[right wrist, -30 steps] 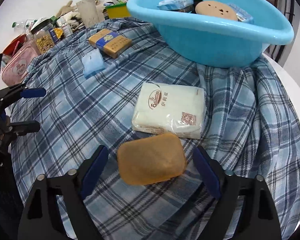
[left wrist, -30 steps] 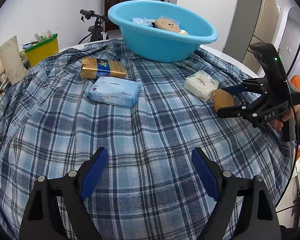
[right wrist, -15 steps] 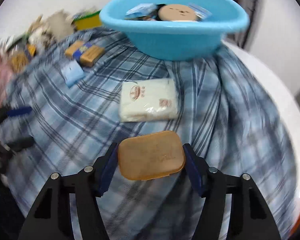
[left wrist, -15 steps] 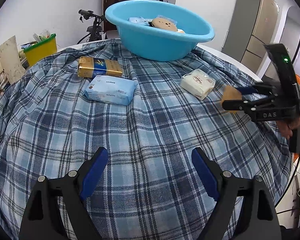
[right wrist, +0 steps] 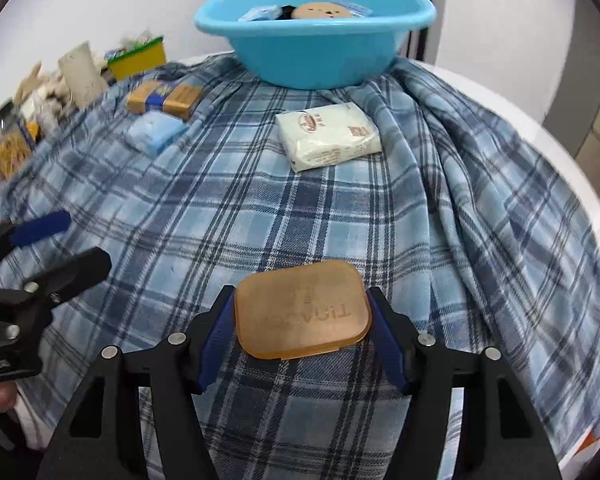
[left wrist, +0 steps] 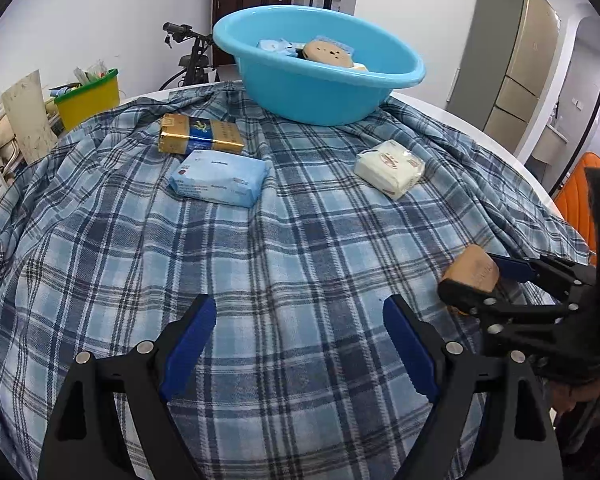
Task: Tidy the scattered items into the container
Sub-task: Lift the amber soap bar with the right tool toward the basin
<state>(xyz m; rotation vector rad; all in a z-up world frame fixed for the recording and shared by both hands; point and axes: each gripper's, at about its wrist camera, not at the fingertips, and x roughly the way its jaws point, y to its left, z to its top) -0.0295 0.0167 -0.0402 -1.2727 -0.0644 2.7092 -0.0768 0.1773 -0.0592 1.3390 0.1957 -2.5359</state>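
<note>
On the plaid cloth [left wrist: 284, 248] covering the round table, things are looking roughly half done. Up at the far edge the blue basin [left wrist: 320, 92] is sitting with several items already in it, including a round tan one with a little face.

3 packs are still lying out on the cloth: the light blue wipes pack [left wrist: 219, 177] near the far left, the gold box [left wrist: 200, 140] touching it on the basin side, and the white tissue pack [left wrist: 390, 168] over toward the far right.

The amber soap bar [right wrist: 302, 316] is being carried by the right gripper [right wrist: 302, 320], jaws squeezing it from both sides, down at the near right edge of the table and well apart from the basin.

The left gripper [left wrist: 300, 344] is hovering over the near edge with jaws standing apart and nothing between them.

Room-wise, the middle of the cloth is sitting wide open, so I'm guessing the path to the basin is easy, just passing the tissue pack.
</note>
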